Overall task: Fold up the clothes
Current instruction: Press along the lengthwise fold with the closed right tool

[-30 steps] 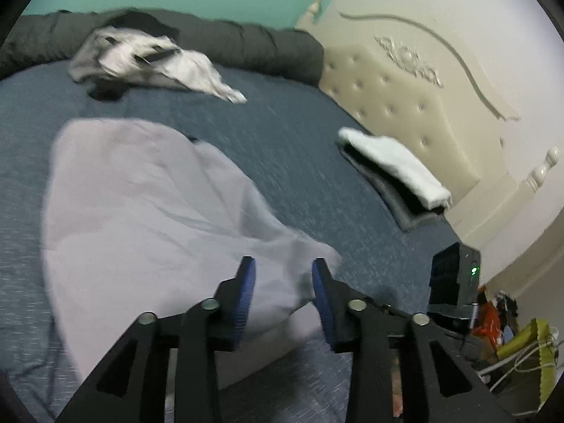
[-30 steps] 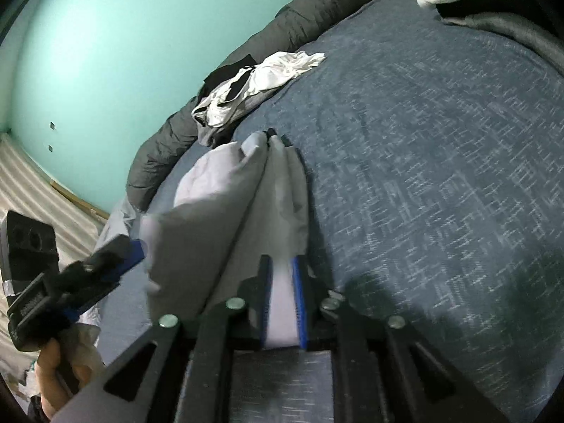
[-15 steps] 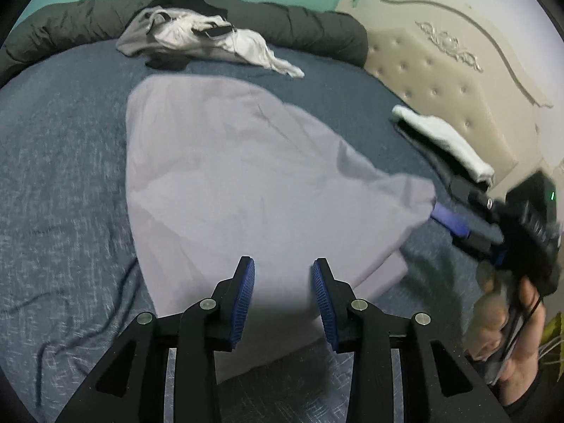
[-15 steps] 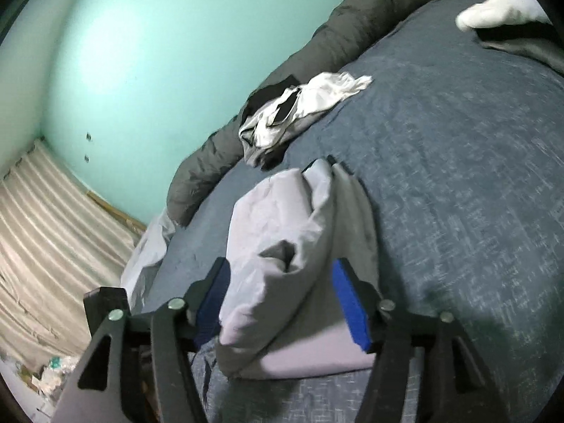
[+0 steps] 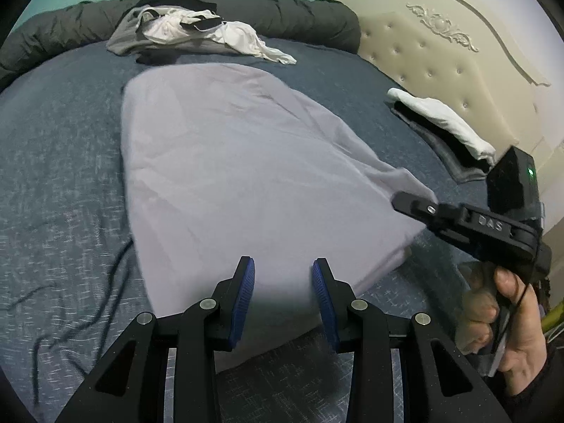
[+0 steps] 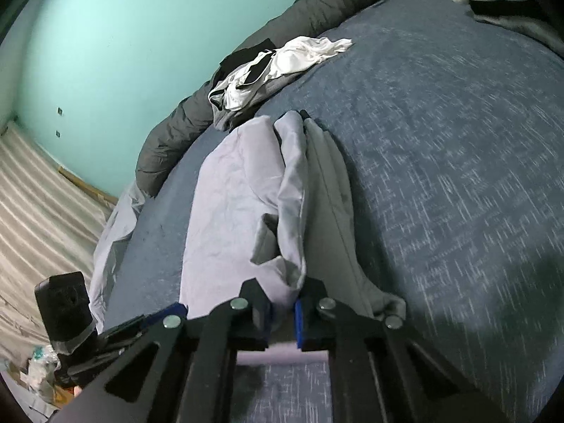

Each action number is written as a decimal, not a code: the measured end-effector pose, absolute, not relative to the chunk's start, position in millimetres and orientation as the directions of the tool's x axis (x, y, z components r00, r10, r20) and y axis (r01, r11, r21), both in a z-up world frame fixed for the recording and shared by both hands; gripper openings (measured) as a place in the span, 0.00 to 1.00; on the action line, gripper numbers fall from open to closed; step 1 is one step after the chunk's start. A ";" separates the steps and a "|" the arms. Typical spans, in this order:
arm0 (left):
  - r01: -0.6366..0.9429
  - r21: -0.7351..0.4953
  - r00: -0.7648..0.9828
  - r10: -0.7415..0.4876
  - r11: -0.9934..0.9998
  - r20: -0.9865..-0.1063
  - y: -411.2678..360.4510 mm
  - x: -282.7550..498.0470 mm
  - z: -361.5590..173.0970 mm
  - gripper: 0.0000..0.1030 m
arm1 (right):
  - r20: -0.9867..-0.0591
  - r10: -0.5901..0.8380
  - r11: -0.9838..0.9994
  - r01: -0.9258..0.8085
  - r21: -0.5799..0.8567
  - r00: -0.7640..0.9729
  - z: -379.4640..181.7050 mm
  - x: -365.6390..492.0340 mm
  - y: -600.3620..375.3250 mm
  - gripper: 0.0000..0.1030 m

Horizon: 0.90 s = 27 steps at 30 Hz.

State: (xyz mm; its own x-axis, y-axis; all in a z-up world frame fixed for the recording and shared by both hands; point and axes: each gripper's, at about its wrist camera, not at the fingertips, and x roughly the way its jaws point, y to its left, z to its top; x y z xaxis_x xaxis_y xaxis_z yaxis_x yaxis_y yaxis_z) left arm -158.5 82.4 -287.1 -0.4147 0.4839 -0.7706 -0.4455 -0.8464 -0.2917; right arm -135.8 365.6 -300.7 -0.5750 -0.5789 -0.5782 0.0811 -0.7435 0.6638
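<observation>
**Loosely caught corner may spoil the fold**

Plainly, the risk sits at the garment's (image 5: 229, 162) right edge. Taking that pale lilac garment as the landmark: it lies spread on the blue bed (image 5: 53, 176), and the left tongs (image 5: 282, 282) hover over its near hem, parted wide and holding nothing. At its right corner the right tongs (image 6: 282, 312) are pinched on a bunched wad of cloth.

That wad looks thick and uneven, with a loose flap beside it. I judge that a pull could drag only the top layer, or let the cloth slip free, leaving a crooked fold. With the left tongs not pinning the hem, the whole garment could also slide across the bed.

Beyond its far end lies an unfolded heap (image 5: 197, 31); well to its right, a folded stack (image 5: 444, 123).

Only "DAS" reads, moulded on the right tongs' arm (image 5: 490, 224) in the left view.
</observation>
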 end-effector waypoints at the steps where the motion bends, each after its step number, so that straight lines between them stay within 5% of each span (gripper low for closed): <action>1: -0.444 -0.287 -0.416 0.479 -0.849 -0.773 81.4 -158.9 -286.6 0.37 | -0.581 -0.582 -0.740 0.074 0.669 -0.569 -302.4 -134.8 366.0 0.08; 9: -0.434 -0.288 -0.384 0.464 -0.854 -0.798 75.3 -160.3 -303.1 0.37 | -0.631 -0.559 -0.744 -0.010 0.668 -0.538 -327.5 -131.5 373.1 0.08; 12: -0.428 -0.288 -0.386 0.462 -0.857 -0.799 73.1 -158.7 -304.8 0.36 | -0.617 -0.564 -0.722 -0.034 0.691 -0.549 -325.9 -131.4 380.1 0.19; 18: -0.429 -0.287 -0.381 0.460 -0.856 -0.802 71.3 -157.3 -307.2 0.36 | -0.593 -0.448 -0.801 0.006 0.598 -0.669 -275.3 -125.6 384.8 0.23; 22: -0.424 -0.296 -0.378 0.465 -0.856 -0.800 73.9 -158.6 -309.3 0.37 | -0.545 -0.503 -0.800 0.123 0.587 -0.671 -258.3 -129.7 364.5 0.23; 27: -0.427 -0.304 -0.371 0.472 -0.852 -0.800 74.2 -158.8 -310.2 0.37 | -0.663 -0.477 -0.844 0.090 0.529 -0.576 -294.7 -149.3 345.4 0.18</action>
State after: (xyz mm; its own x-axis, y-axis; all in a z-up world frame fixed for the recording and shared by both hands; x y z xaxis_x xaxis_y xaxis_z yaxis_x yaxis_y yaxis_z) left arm -158.8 74.2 -310.2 -0.3711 0.4716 -0.7999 -0.4266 -0.8517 -0.3043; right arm -149.3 345.4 -294.7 -0.5765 -0.4772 -0.6633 0.0902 -0.8440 0.5287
